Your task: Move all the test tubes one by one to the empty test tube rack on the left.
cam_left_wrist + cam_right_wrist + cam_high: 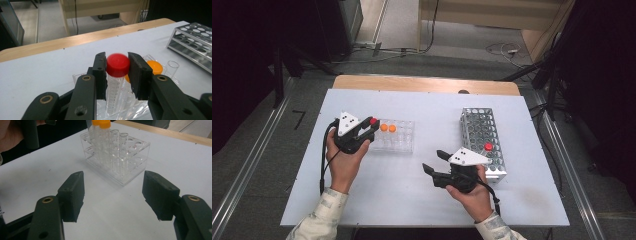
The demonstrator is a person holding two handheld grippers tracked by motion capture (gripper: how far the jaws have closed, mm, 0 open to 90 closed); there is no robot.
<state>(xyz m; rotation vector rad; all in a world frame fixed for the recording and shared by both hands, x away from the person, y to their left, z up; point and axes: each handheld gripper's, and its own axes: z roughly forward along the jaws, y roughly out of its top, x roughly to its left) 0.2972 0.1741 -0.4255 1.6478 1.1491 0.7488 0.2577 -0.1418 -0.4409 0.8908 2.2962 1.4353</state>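
Left gripper: held in the person's left hand at the left end of the clear rack; also seen in the high view.
Left jaws: clamped on the red cap of a tube, one pad pressed against each side of the cap, as seen in the left gripper view.
Red-capped tube: upright between the jaws, graduated clear body hanging below the cap, lower end down among the wells of the clear rack. Whether it is seated in a well cannot be told. Cap also seen in the high view.
Clear rack: transparent plastic, placed on the white table left of centre; also seen in the right gripper view.
Orange-capped tubes: two, side by side and upright in the clear rack, just beside the red cap; also seen in the right gripper view.
Open tubes: clear, uncapped, standing in the same rack next to the orange-capped pair.
Right gripper: held in the person's right hand at the near right of the table, pointed toward the clear rack and well apart from it.
Right jaws: apart, with bare table surface seen between them.
Metal rack: perforated, placed at the right of the table, just beside the right gripper.
Second red cap: seen on a tube standing in the metal rack near its front end.
Table: white top with a wooden strip along the far edge.
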